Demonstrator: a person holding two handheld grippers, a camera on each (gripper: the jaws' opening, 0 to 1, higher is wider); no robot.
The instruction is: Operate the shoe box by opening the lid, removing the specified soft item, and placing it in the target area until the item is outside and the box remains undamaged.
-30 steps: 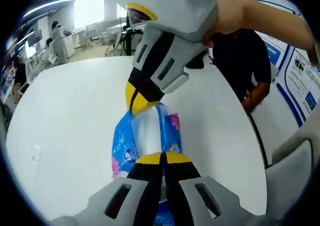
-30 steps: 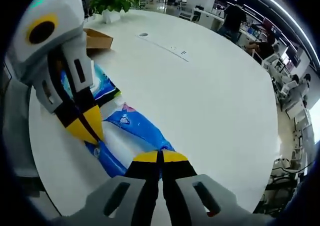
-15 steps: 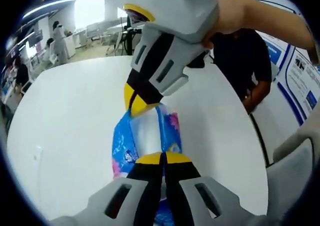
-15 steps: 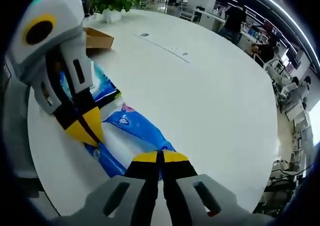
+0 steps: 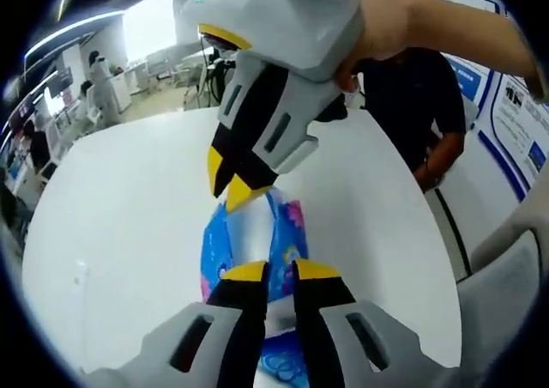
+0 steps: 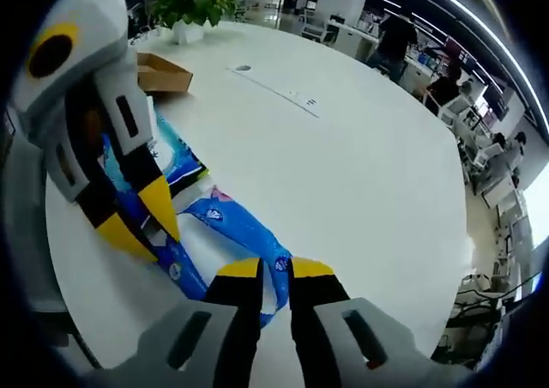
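- The blue pack (image 5: 250, 242) is lying flat on the white desk (image 5: 120, 208), outside the box. It's soft plastic with a white middle and a bit of pink at one end.
- Left tongs (image 5: 273, 271) have their jaws slightly apart, one on each side of the near end of the pack. Can't tell if they're actually touching it.
- Right tongs (image 6: 275, 268) look the same from their own view: yellow tips a little apart over the pack's (image 6: 232, 233) other end.
- In the left gripper view the right tongs (image 5: 230, 182) come down from above, tips open, right at the far end of the pack. A hand (image 5: 386, 27) grips the body.
- In the right gripper view the left tongs (image 6: 137, 215) sit at the left, tips spread over the pack.
- A brown box (image 6: 163, 72) sits further back on the desk (image 6: 343, 173), well apart from the pack, with a plant (image 6: 190, 9) behind it.
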